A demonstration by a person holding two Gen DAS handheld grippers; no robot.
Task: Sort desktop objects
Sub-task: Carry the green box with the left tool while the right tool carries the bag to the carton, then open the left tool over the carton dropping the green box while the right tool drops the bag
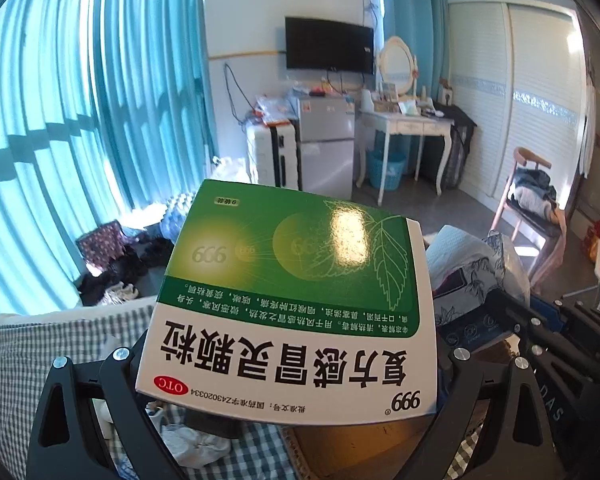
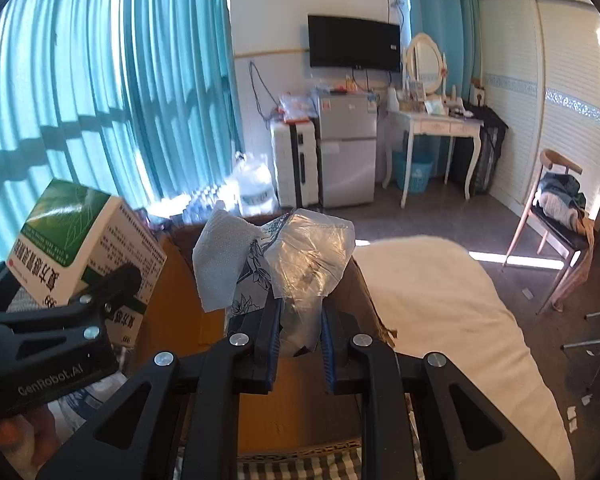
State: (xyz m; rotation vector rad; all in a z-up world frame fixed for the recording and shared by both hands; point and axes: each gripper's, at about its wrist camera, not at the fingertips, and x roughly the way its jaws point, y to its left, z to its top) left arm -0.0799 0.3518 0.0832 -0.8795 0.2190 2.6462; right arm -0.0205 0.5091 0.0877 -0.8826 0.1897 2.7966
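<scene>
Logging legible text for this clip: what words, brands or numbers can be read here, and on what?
"999", "OTC", "复方感冒灵颗粒", "国药准字Z43020334": upside down on the medicine box in the left gripper.
"GenRobot.AI": on the left gripper's body, right wrist view.
Box's green-band small print and side panel: too small to read.
Tissue pack in right gripper: no text.

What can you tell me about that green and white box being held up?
The medicine box is glossy cardboard: a green upper panel with a leaf drawing and faint "999" circles, a white lower panel with large black Chinese characters, a red OTC oval and a "999" logo. It looks closed and undamaged. The left gripper holds it by its lower end in the air, tilted. In the right wrist view its white side carries fine print.
</scene>
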